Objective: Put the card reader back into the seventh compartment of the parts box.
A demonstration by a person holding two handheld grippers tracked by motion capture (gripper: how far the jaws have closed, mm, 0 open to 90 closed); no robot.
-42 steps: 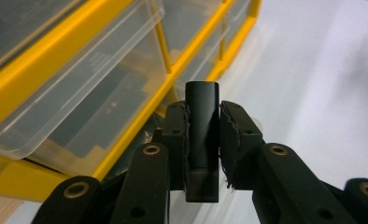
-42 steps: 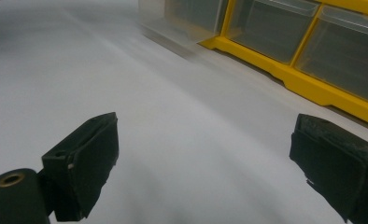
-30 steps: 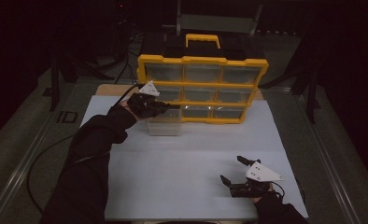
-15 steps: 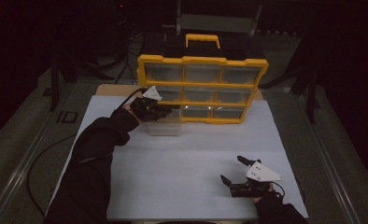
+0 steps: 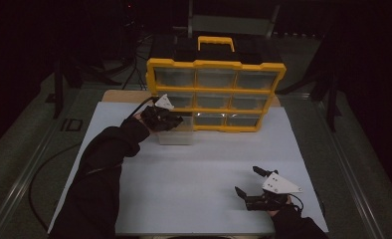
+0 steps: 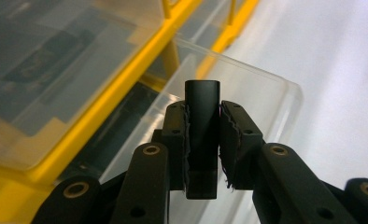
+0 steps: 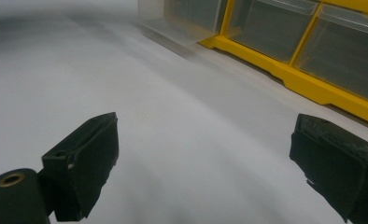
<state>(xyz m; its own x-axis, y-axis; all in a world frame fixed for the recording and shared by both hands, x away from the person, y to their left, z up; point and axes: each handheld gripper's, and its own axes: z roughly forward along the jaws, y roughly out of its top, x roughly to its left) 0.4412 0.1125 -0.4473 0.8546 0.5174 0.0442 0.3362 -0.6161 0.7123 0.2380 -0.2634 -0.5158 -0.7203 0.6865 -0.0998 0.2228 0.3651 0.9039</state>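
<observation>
The left gripper (image 6: 203,140) clamps a black block (image 6: 202,135) between its pads and holds it over a clear drawer (image 5: 175,135). The drawer is pulled out of the yellow cabinet (image 5: 216,94) at its bottom left slot, resting on the white table (image 5: 194,174) near the far edge. The right gripper (image 5: 248,181) sits near the table's near right corner, jaws spread wide and grasping nothing.

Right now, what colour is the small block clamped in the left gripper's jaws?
Black. The small block sits between the left gripper pads, above the clear drawer; the left gripper view shows it best.
</observation>
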